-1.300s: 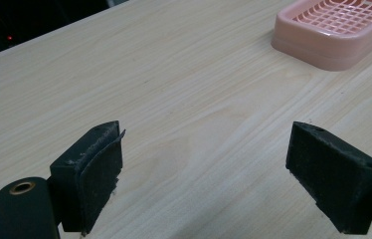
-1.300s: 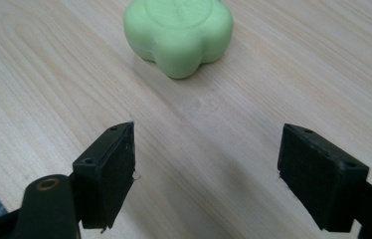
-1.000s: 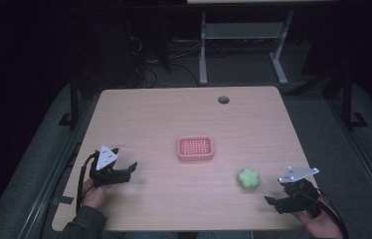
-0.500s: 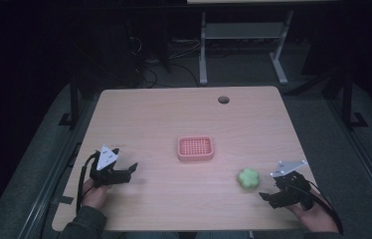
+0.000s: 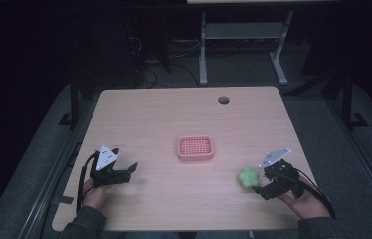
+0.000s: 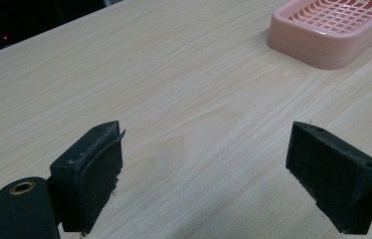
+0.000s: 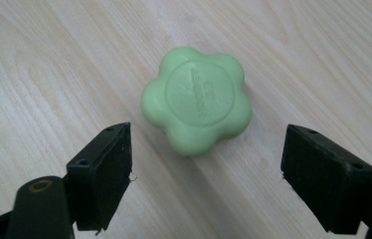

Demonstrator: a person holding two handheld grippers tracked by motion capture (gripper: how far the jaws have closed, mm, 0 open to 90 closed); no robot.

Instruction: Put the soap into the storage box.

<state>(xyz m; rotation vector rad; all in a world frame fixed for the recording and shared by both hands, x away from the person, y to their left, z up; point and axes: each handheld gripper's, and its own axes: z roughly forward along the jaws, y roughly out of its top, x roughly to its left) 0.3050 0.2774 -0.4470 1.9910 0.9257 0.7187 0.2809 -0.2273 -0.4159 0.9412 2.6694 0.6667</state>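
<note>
Soap (image 7: 197, 98), green and flower-shaped, lies flat on the counter (image 5: 164, 114) near its right front edge, just ahead of my right claw (image 5: 259, 185). I see that claw spread wide, jaws either side of the soap without touching it; a second ago it sat farther right. My left claw (image 5: 129, 171) rests open at the left front, unmoved. Pink dish (image 5: 195, 148) sits mid-counter.

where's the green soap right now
The green soap lies flat on the table at the near right in the high view, right of the pink soap dish, just ahead of the open right gripper, untouched.
</note>
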